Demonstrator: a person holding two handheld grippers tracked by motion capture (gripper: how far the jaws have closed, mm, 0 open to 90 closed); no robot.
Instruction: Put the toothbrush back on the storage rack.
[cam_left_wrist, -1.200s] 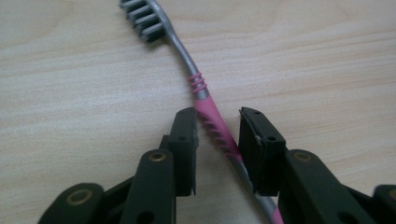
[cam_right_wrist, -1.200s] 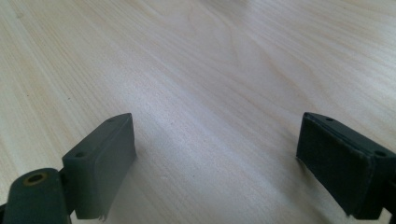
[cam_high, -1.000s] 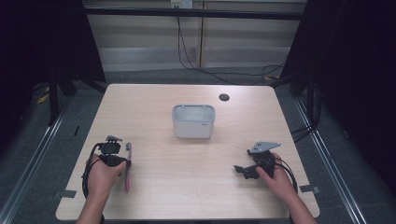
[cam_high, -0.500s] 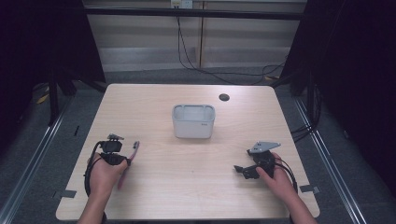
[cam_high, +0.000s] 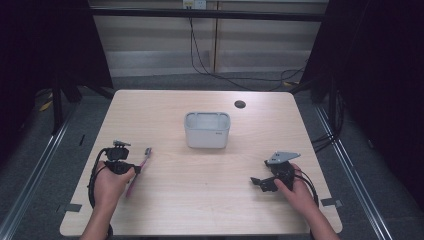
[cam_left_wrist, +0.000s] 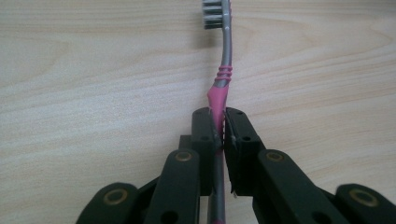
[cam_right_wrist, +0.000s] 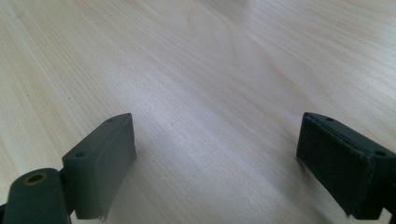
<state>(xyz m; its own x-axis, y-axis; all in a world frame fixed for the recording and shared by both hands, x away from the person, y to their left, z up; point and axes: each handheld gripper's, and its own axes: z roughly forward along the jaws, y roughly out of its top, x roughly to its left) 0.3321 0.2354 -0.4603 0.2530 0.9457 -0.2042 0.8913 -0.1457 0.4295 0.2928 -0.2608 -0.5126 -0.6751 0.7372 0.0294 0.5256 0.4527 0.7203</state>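
A pink and grey toothbrush (cam_high: 144, 158) lies slanted at the left of the wooden table (cam_high: 200, 200), bristle head pointing away from the person. My left gripper (cam_high: 134, 170) is shut on its pink handle. In the left gripper view the pads (cam_left_wrist: 205, 133) pinch the handle, and the toothbrush (cam_left_wrist: 226, 65) runs up to the bristles at the top edge. My right gripper (cam_high: 257, 181) rests low over the table's right front, open. In the right gripper view, bare wood lies between that gripper's (cam_right_wrist: 217, 154) wide jaws.
A white rectangular bin (cam_high: 207, 130) stands at the table's middle, beyond both grippers. A small black round spot (cam_high: 240, 104) sits near the far edge. Dark floor, rails and cables surround the table.
The toothbrush has swung from straight to slanted, its head now farther right, with the left gripper's jaws on its handle. The right hand has kept still.
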